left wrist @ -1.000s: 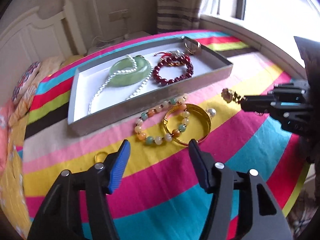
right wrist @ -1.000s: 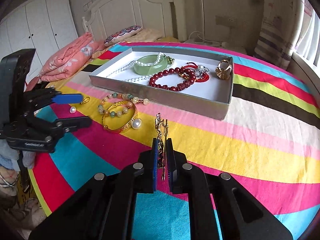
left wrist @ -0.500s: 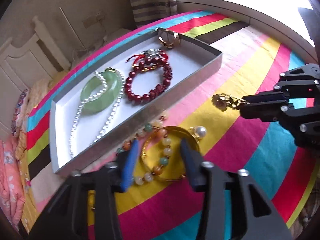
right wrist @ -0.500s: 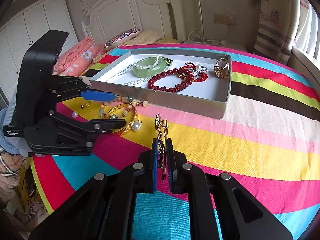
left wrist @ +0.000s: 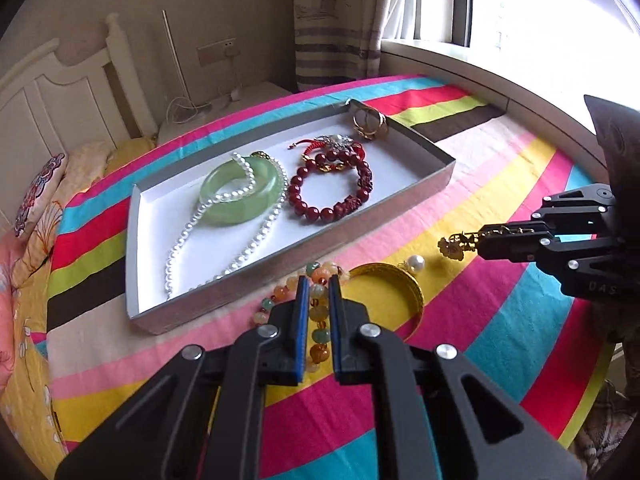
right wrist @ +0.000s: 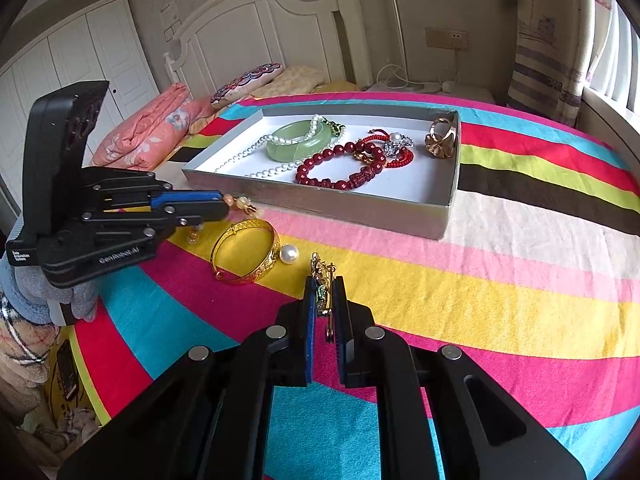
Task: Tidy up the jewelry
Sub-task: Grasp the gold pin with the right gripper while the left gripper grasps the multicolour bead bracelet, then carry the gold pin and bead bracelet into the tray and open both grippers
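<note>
Two pieces are in hand at once, both on their way to the grey box [left wrist: 428, 184] on the striped bedspread [right wrist: 500, 272]. The left gripper [left wrist: 318, 300] has its jaws pressed together on the strand of the pastel bead bracelet [left wrist: 318, 312], which lies at 6 o'clock of the box, just beside its near wall; from the right wrist view the beads [right wrist: 240, 202] stick out past the jaw tips and look partly raised off the bed. The right gripper [right wrist: 323, 300] has its jaws clamped on a small gold brooch [right wrist: 322, 276], held clear of the bed at about 4 o'clock of the box. I judge the pick-up step done for both, with the carry into the box next. That calls for lifting each piece over the near wall and setting it on bare white floor, away from the green bangle [left wrist: 240, 196], pearl necklace [left wrist: 256, 240] and red bead bracelet [left wrist: 332, 196]. The gold bangle [right wrist: 246, 252] and loose pearl [right wrist: 289, 254] remain on the bed.
</note>
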`<state>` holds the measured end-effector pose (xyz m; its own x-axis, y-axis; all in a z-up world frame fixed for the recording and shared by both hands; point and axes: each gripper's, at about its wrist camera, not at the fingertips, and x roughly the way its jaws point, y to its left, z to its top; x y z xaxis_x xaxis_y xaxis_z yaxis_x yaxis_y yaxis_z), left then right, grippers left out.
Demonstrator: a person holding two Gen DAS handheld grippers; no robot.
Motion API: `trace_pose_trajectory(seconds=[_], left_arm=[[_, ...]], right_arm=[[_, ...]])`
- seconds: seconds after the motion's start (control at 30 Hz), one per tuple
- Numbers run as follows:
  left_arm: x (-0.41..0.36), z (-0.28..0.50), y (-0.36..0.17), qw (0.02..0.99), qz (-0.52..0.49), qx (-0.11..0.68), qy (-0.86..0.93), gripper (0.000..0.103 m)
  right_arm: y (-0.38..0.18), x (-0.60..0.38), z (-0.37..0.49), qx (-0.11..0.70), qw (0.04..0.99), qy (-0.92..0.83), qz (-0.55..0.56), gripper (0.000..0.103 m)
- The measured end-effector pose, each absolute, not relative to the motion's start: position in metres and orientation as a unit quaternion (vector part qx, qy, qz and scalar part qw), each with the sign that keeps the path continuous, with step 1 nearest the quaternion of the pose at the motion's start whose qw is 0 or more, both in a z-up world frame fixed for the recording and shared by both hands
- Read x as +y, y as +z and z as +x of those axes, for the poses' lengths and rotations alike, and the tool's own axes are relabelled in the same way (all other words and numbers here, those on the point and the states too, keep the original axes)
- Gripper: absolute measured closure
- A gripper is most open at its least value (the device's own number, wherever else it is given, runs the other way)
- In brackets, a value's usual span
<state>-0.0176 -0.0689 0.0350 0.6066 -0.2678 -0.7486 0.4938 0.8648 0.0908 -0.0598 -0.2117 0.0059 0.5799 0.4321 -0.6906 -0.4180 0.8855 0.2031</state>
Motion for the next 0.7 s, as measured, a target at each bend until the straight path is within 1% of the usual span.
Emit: trace_pose_trajectory(seconds=[0.3,0.7], left_arm=[[-0.071,-0.024,0.034,0.889,0.162,0.382,-0.195,0.094],[-0.069,-0.031,0.039,0.894,0.158,0.375,-0.186,0.094]], right_arm=[[0.010,-0.219,-0.063,0.376,0.896,0.234,0.025,0.093],[0.015,-0.229,-0.067,0.353,0.906,0.226,0.049,0.093]])
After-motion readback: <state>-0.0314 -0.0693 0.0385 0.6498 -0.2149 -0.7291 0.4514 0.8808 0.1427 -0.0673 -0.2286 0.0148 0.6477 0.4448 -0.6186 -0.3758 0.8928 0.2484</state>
